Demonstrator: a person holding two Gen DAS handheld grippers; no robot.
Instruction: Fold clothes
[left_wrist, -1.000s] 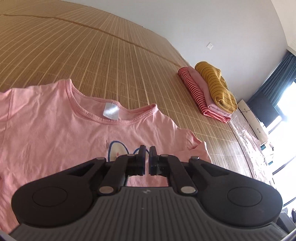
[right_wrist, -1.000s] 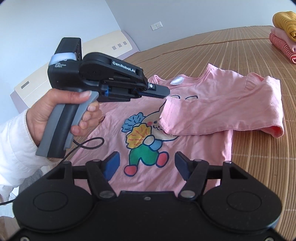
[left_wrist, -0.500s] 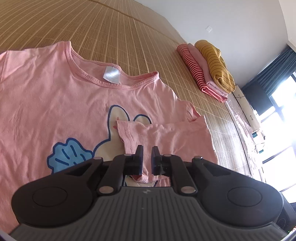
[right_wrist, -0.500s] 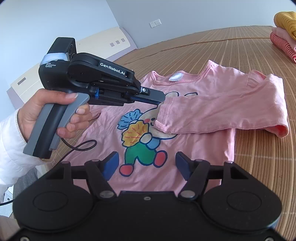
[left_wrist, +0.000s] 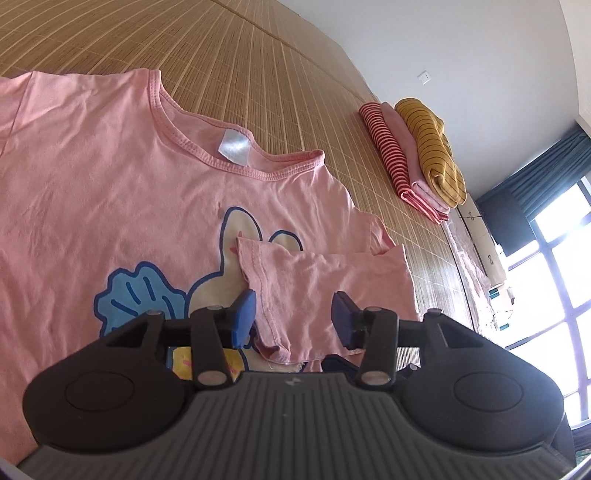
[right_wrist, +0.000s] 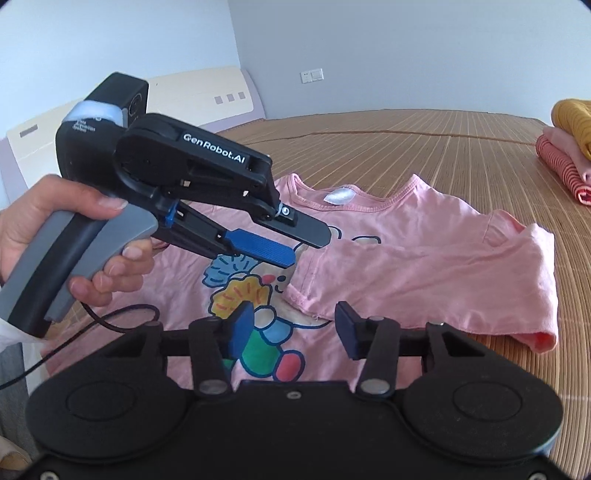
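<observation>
1. Bamboo mat (right_wrist: 424, 147), ribbed and stiff, carries a soft pink shirt (right_wrist: 388, 221) lying flat, print up.
2. One sleeve (right_wrist: 424, 280) lies folded across the chest; the far sleeve seems still spread, so it probably goes next.
3. Left hand-held gripper (right_wrist: 303, 247) hovers, fingers apart; right hand-held gripper (right_wrist: 295, 328) likewise apart, empty.

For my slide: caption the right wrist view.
Both grippers open, left gripper above the sleeve folded across the pink shirt.

A cream headboard (right_wrist: 207, 99) and a wall socket (right_wrist: 312, 75) stand behind the bamboo mat (right_wrist: 424, 147).
</observation>
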